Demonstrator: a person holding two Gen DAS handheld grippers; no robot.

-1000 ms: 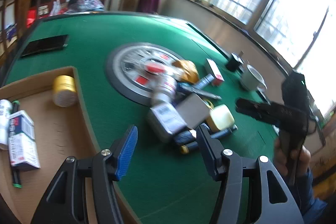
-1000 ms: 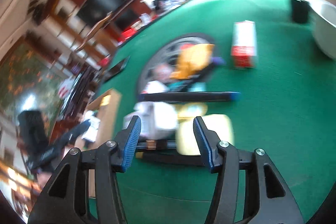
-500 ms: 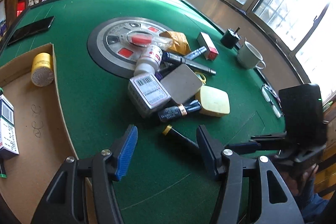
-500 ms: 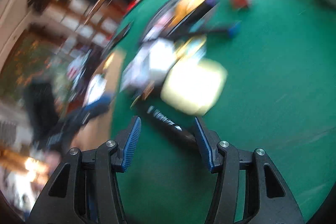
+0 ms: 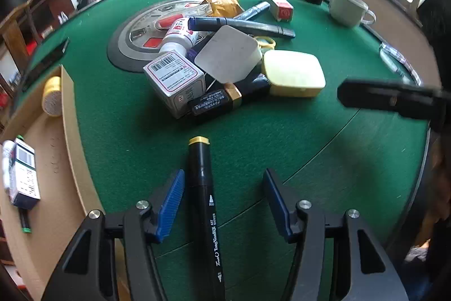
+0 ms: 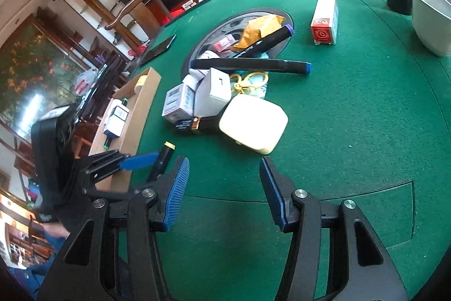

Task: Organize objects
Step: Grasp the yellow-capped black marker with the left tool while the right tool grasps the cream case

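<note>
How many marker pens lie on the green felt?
4: yellow-capped marker between the fingers of the left gripper; gold-banded marker in the pile; blue-ended marker and purple-capped marker beyond it. More may be hidden.

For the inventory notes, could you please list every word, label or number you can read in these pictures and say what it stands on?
"Touch TongNianRUI ART MARKER": on the black marker lying between the left gripper's open fingers.
Barcode and fine print on the white box in the pile: too small to read.
White print on the black tube: too small.
Red box: a logo only, no legible words.
Carton in the cardboard tray: unreadable.
</note>
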